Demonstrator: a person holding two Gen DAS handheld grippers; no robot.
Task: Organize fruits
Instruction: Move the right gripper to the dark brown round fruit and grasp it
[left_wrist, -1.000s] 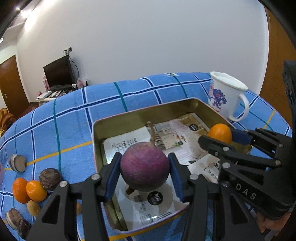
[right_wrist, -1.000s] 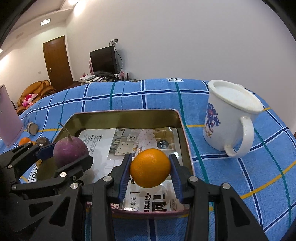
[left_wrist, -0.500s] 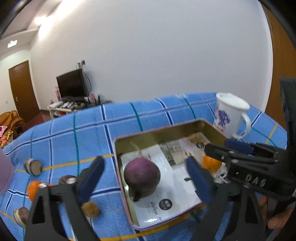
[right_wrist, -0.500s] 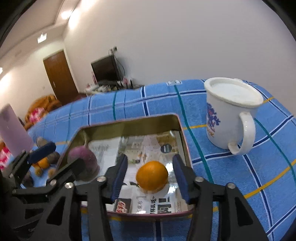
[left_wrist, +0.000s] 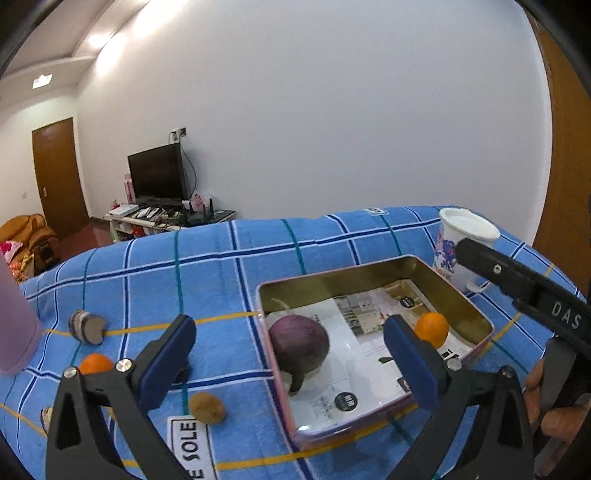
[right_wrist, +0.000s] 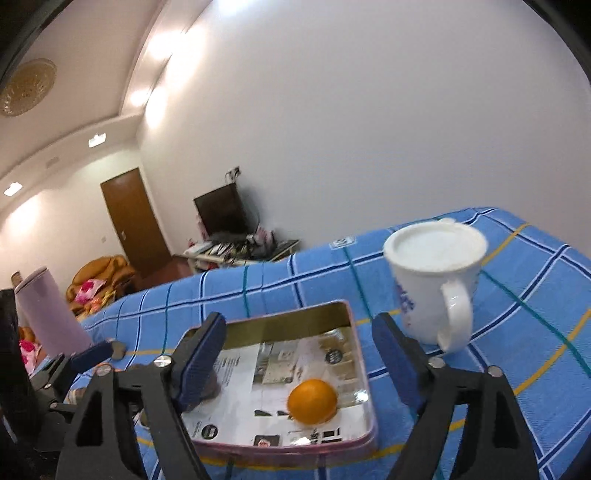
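While both tools hung above the blue checked cloth (left_wrist: 229, 273), the scene ran from a pink cylinder (left_wrist: 14, 325) at the far left, past a cut brown slice (left_wrist: 86, 326), an orange (left_wrist: 95, 363) and a small brown fruit (left_wrist: 207, 407) lying loose on the fabric. The left gripper (left_wrist: 288, 363) stood with its blue pads wide apart, holding nothing, above the near left part of the metal tin (left_wrist: 476, 314). Inside the tin, on printed paper, a purple round root (left_wrist: 299, 345) lay on its side near the left wall, its thin tail pointing toward the far left corner. A second orange (right_wrist: 312, 401) rested farther right in the tin. The right gripper (right_wrist: 301, 360) was likewise spread open and empty above it. Just beyond the tin's right edge stood a white lidded mug (right_wrist: 436, 280), upright, its handle facing the near side.
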